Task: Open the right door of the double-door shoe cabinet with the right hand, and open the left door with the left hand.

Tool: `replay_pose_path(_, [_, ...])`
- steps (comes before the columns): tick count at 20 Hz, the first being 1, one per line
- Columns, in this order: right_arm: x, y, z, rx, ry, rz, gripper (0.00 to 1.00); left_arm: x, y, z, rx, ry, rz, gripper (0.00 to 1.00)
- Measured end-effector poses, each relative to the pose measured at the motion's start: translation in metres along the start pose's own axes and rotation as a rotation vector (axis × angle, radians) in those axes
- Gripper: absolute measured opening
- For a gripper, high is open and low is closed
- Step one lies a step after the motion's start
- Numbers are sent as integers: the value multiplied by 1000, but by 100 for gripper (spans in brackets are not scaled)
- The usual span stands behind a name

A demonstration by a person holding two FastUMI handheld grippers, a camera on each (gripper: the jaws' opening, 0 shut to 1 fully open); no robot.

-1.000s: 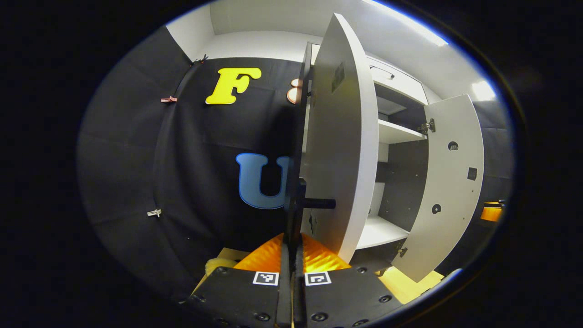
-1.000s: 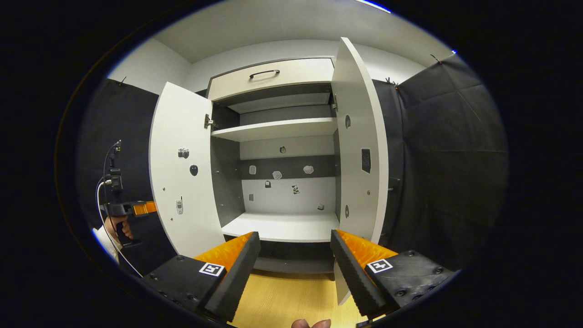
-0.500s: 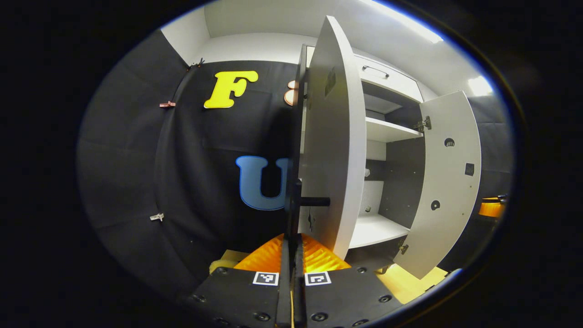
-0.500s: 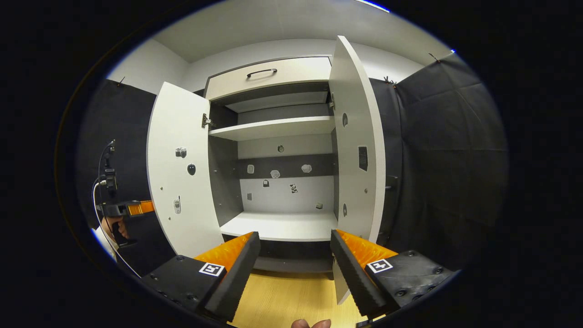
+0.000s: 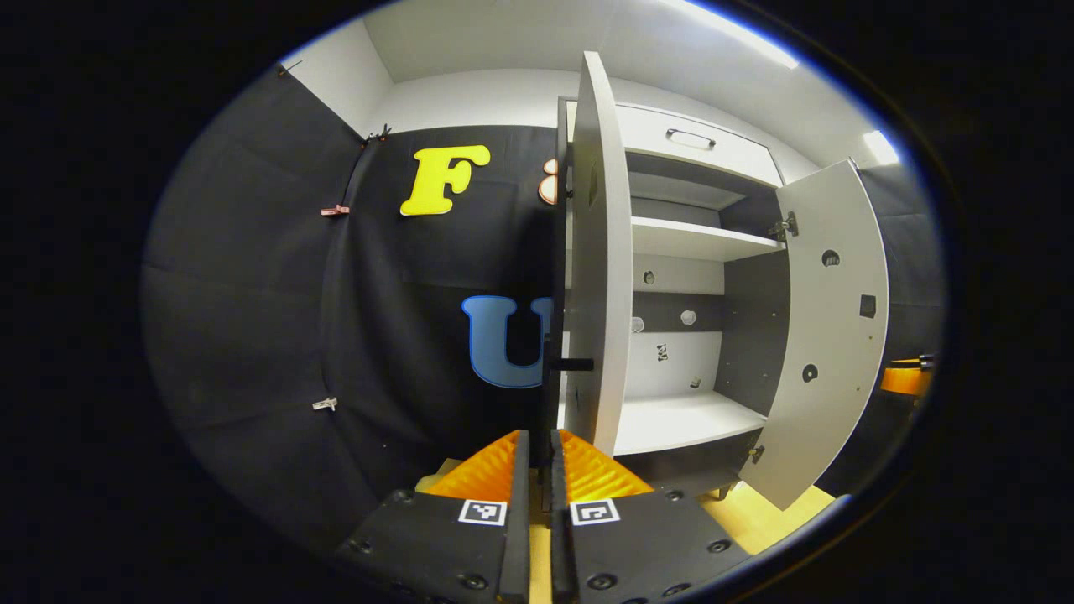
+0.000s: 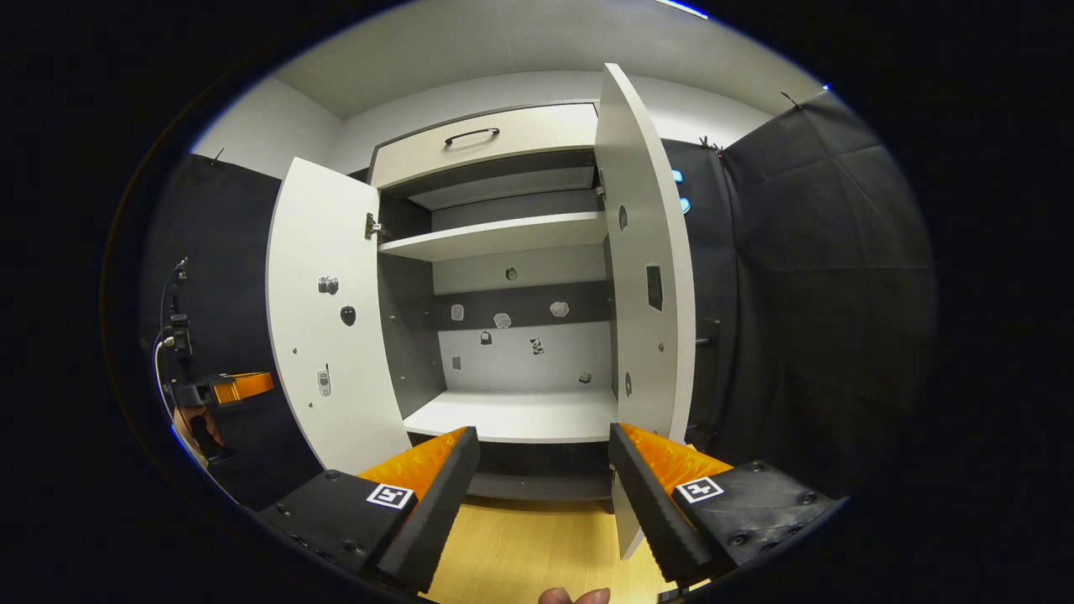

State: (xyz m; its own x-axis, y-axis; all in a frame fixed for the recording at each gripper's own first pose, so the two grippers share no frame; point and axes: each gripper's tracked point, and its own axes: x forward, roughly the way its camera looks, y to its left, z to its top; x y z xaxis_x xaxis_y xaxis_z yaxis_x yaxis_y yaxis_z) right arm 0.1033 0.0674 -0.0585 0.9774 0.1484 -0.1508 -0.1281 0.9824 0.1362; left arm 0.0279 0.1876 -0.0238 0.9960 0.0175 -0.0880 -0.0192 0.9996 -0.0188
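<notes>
Both doors of the white double-door shoe cabinet (image 6: 520, 361) stand open. In the left gripper view I look almost edge-on at the left white door (image 5: 600, 252). Its short black bar handle (image 5: 572, 364) sticks out of the outer face, just ahead of my left tool (image 5: 537, 470). That tool's fingers (image 5: 491, 470) stand close together with a narrow slit between them, and I cannot tell whether they pinch anything. The right white door (image 5: 826, 319) is swung wide to the far side of the opening.

My right tool (image 6: 541, 470) hangs in front of the cabinet's open middle with its jaws spread wide, pressing on nothing. It sits low, above the light wooden floor (image 6: 520, 554). Inside I see the upper white shelf (image 6: 495, 239) and the lower white shelf (image 6: 516, 415). Above them is a shut white drawer with a dark curved handle (image 6: 482, 143).

The only print near me is the square black-and-white coded marker (image 6: 390, 495) on each finger block (a pattern, not words). Small stickers (image 6: 503, 320) dot the grey and white back panel and the doors' inner faces. They are too small for me to read.
</notes>
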Motion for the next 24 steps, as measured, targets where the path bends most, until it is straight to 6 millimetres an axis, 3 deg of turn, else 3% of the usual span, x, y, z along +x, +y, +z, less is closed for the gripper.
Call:
replay_pose_path(7, [-2,-4,1,7,1,0,97,-28,-33,8,11,-23,-17,57])
replay_pose_path(12, [-6,-8,5,5,-6,-5,100,-38,-69,8,-1,-25,-52,92])
replay_pose_path(24, [-10,-9,12,4,-21,-7,97,-49,-134,8,2,-40,-60,95])
